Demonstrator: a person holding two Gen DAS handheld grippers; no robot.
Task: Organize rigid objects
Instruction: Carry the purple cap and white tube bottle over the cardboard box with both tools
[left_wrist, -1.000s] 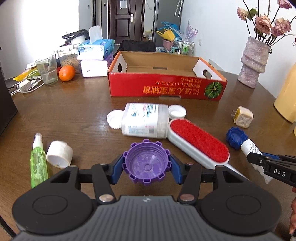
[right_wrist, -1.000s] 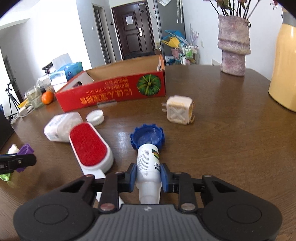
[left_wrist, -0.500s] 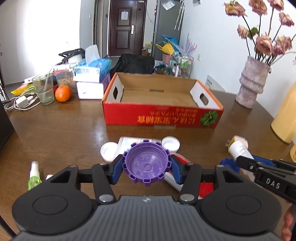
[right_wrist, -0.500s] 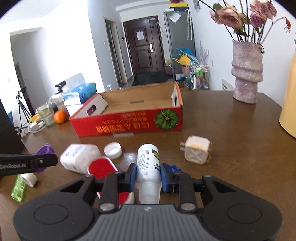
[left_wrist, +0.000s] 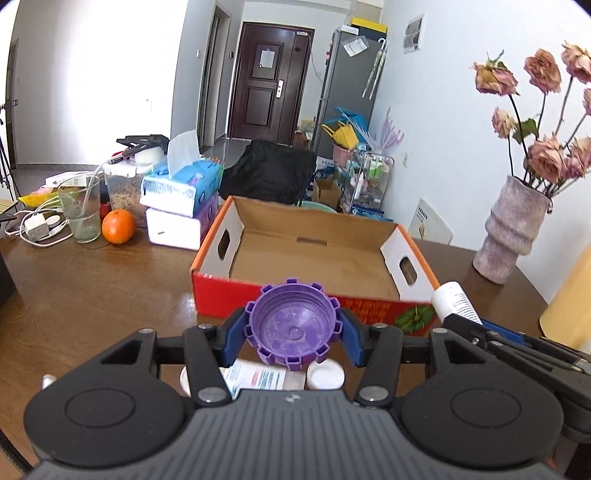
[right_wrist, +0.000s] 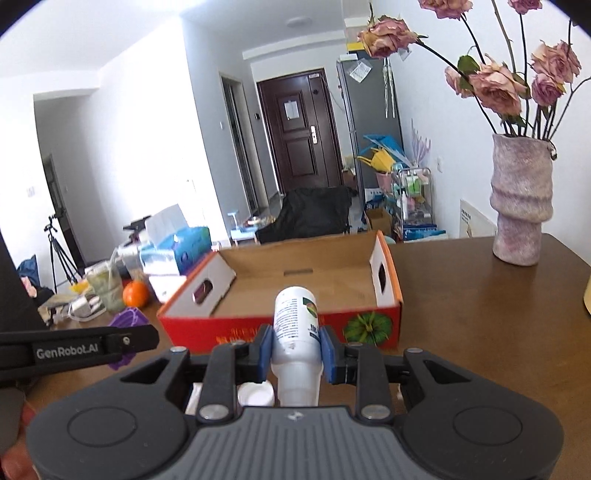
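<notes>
Since the earlier frames you have raised both grippers off the brown wooden surface (left_wrist: 92, 280) toward the open red cardboard box (left_wrist: 314, 254). Your left gripper (left_wrist: 293, 328) jaws clamp a purple notched plastic cap (left_wrist: 293, 325), hollow side facing the camera. Your right gripper (right_wrist: 295, 349) jaws grip a white cylindrical plastic bottle (right_wrist: 295, 325) before the box's front wall. A ribbed mauve vase (right_wrist: 522, 199) stands right.

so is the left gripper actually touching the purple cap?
Touching. In the left wrist view, the left gripper has both blue pads pressed against opposite sides of the purple cap, which is held up in front of the cardboard box.
</notes>
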